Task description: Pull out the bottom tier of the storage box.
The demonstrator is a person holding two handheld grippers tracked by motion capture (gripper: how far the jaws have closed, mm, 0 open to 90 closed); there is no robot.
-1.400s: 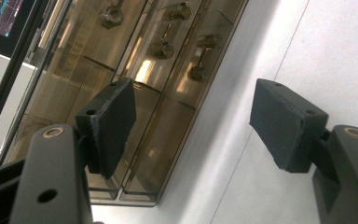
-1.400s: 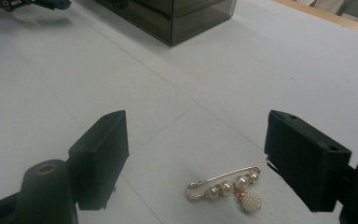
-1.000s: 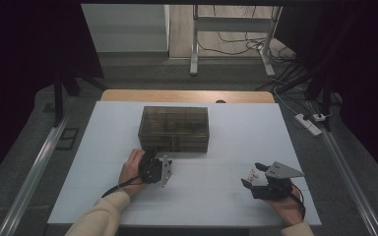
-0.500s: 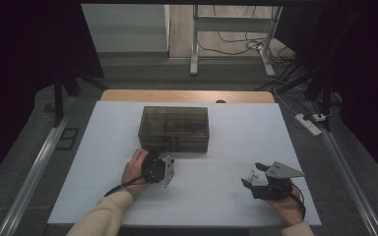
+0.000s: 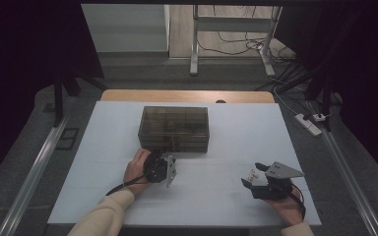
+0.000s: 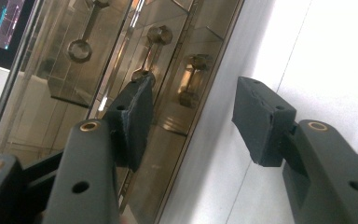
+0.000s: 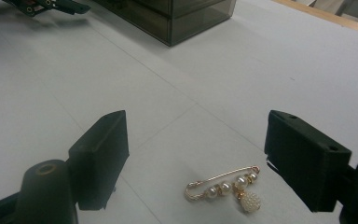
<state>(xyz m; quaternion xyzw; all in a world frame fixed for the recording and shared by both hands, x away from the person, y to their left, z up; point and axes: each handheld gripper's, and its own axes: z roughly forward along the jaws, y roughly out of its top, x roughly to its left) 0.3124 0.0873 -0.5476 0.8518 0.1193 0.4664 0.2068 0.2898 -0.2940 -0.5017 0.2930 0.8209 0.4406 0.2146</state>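
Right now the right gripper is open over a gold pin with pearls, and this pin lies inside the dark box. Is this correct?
Not quite. The pin lies on the bare white table, apart from the dark box, as the right gripper view shows. The right gripper is indeed open over it.

dim room, grey floor (image 5: 142, 73), cables (image 5: 226, 46), power strip (image 5: 310, 124).
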